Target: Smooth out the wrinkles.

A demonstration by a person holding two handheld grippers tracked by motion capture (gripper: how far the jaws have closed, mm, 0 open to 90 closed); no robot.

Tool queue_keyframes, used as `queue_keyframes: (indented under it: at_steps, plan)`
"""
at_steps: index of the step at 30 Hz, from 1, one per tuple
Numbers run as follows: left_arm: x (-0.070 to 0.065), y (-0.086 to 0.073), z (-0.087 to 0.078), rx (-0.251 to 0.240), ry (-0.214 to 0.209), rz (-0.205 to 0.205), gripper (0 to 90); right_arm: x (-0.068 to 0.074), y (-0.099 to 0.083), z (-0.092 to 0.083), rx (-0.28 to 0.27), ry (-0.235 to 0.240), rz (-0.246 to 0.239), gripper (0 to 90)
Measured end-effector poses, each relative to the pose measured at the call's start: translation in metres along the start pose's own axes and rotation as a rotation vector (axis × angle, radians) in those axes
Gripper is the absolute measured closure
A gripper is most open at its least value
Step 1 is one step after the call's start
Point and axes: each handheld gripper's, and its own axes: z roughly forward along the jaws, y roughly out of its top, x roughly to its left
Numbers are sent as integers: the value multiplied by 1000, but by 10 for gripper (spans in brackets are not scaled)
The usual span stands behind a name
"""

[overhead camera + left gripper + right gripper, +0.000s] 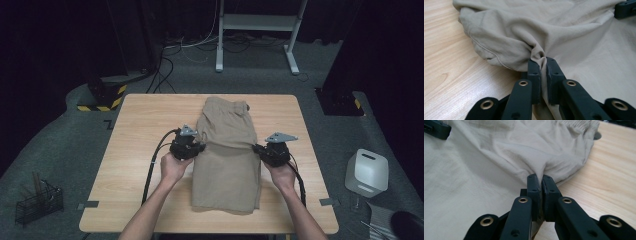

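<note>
A pair of khaki shorts lies on the wooden table, waistband at the far end, legs toward the person. My left gripper is shut on the cloth at the shorts' left edge; in the left gripper view its jaws pinch a bunched fold of khaki shorts at my left gripper. My right gripper is shut on the right edge, and in the right gripper view my right gripper clamps the gathered khaki shorts. Both pinched edges are lifted a little off the table.
A white container stands on the floor at the right, a wire basket at the left. A white frame stand is behind the table. The table's bare wood flanks the shorts on both sides.
</note>
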Motion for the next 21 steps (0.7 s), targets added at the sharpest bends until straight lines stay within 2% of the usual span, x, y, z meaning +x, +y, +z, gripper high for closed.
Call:
queue_keyframes:
  at_steps: [5, 7, 10, 13, 15, 16, 21]
  plan:
    - [-2, 1, -1, -2, 6, -3, 838, 1, 4, -2, -7, -20, -20, 859]
    - [0, 2, -4, -15, 3, -10, 838, 4, 8, -3, -26, -46, -61, 859]
    - [1, 3, -7, -19, 3, -13, 838, 4, 11, -4, -23, -36, -58, 859]
    - [2, 8, -12, -26, 19, 4, 839, 3, 23, -6, -9, -21, -70, 859]
    - [3, 11, -13, -35, 21, 1, 839, 2, 27, -7, -9, -19, -77, 859]
    - [5, 16, -14, -47, 21, -1, 839, 0, 35, -8, -5, -25, -92, 860]
    - [9, 26, -13, -61, 28, 2, 840, -6, 48, -7, 1, -34, -89, 861]
